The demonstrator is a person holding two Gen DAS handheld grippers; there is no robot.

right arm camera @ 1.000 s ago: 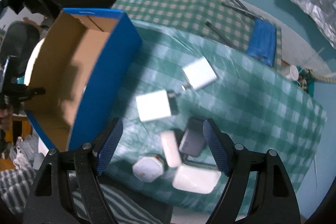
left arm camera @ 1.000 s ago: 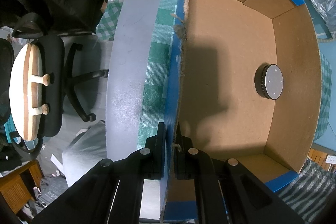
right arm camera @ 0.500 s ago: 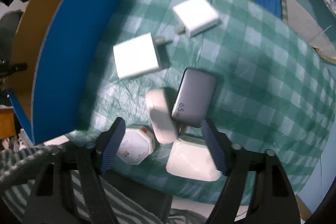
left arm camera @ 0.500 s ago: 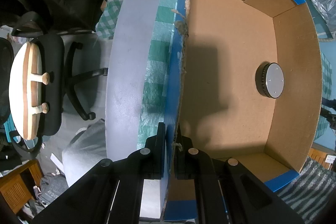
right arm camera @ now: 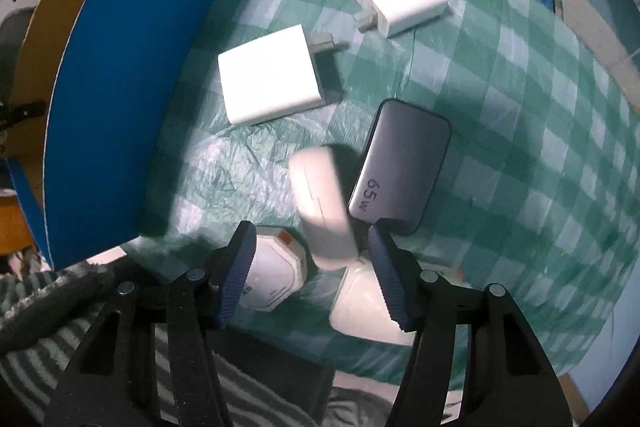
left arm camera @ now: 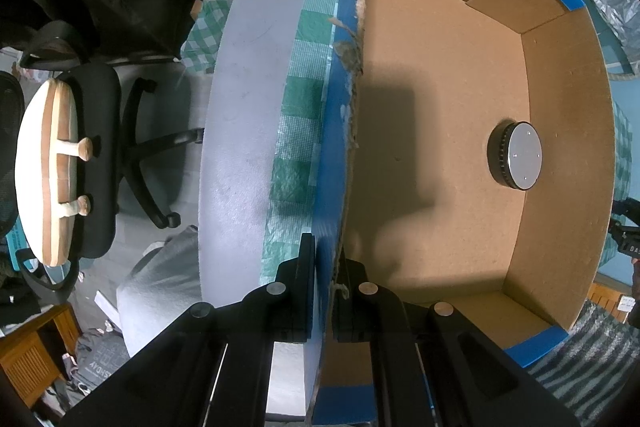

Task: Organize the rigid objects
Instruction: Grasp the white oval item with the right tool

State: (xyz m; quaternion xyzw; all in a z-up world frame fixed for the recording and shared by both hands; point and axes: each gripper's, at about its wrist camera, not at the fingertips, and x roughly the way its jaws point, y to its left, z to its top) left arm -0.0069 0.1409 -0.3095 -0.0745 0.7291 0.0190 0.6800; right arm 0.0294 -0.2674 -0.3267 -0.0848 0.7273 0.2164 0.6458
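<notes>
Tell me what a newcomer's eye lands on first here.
The big blue cardboard box, its torn wall pinched by the left gripper, with one round black disc lying inside. Then the chargers on the green checked cloth, where the open right gripper straddles a small white charger beside a grey one.

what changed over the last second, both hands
The right tool, open, came down toward the chargers and now straddles the small white charger beside the grey 65W charger. The left tool stayed clamped on the cardboard box wall; the round puck inside unmoved.
</notes>
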